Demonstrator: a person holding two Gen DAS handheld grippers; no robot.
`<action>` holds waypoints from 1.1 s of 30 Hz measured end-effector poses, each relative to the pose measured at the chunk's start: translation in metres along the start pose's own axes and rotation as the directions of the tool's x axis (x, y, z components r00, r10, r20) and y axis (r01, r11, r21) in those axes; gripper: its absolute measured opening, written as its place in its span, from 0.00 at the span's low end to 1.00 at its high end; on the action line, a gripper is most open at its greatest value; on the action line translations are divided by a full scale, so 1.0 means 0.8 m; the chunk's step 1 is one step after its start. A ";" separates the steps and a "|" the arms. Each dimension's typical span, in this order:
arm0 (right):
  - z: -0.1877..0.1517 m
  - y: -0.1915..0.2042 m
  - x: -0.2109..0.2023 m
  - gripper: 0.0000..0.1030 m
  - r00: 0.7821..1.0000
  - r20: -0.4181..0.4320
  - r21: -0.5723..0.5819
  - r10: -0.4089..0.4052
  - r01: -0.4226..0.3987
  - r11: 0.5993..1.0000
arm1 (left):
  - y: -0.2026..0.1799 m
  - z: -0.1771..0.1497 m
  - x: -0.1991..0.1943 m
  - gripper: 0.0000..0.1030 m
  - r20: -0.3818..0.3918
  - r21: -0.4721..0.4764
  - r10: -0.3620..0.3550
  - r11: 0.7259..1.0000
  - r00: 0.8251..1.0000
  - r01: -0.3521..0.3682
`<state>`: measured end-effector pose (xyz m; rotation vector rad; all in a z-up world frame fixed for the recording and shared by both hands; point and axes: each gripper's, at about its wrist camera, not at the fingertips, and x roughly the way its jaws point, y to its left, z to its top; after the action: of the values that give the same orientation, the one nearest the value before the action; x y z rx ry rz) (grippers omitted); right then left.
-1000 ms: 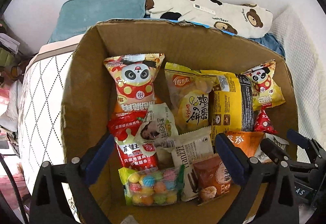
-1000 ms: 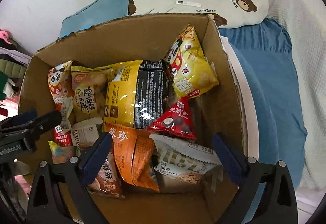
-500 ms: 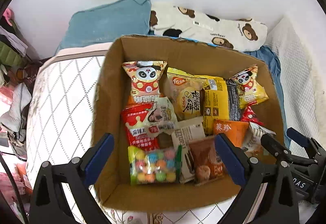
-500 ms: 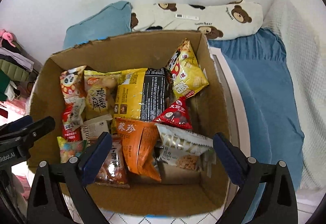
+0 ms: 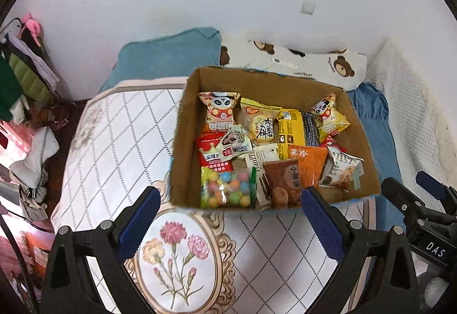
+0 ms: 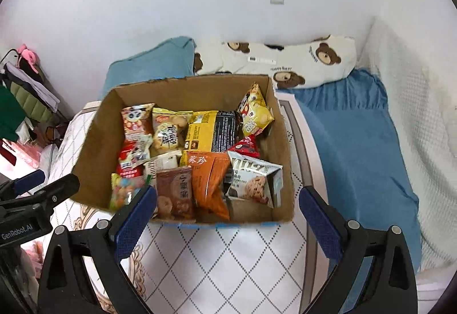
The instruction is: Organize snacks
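An open cardboard box point(image 5: 182, 142) point(image 6: 91, 148) sits on the quilted bed cover, filled with several snack packets. Among them are a panda packet point(image 5: 221, 111), a yellow-black packet point(image 5: 297, 132) point(image 6: 212, 132), an orange packet point(image 5: 307, 162) point(image 6: 208, 179), a bag of coloured candy balls point(image 5: 225, 189) and a brown cookie packet point(image 6: 174, 194). My left gripper point(image 5: 228, 224) is open and empty, above the cover in front of the box. My right gripper point(image 6: 225, 221) is open and empty, at the box's near edge.
A teal pillow point(image 5: 168, 57) and a bear-print pillow point(image 5: 300, 62) lie behind the box against the white wall. A blue blanket point(image 6: 354, 157) lies to the right. Clothes hang at the far left point(image 5: 20, 71). The quilted cover point(image 5: 114, 148) extends left of the box.
Both grippers have pulled back and up from inside the box. The box now looks smaller and the bed cover shows in front of it. The snacks have not moved.
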<state>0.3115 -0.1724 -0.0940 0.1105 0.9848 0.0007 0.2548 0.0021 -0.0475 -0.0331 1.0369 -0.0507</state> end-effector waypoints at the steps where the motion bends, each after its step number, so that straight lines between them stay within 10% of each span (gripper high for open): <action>1: -0.007 0.002 -0.013 0.99 1.000 0.014 -0.001 0.003 -0.003 1.000 | 0.000 -0.005 -0.009 0.98 0.011 -0.001 0.000 1.000 1.000 0.000; 16: -0.079 0.023 -0.173 1.00 0.982 0.185 -0.043 0.031 -0.023 0.999 | -0.008 -0.072 -0.154 0.98 0.185 0.027 0.015 0.999 0.983 -0.020; 33: -0.115 0.022 -0.252 1.00 0.969 0.245 -0.056 0.030 -0.017 0.998 | -0.010 -0.102 -0.181 0.98 0.206 0.026 0.000 1.000 0.979 -0.006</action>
<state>0.1246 -0.1563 0.0248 0.0714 0.7353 0.0341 0.1113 0.0021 0.0358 -0.0128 0.8288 -0.0569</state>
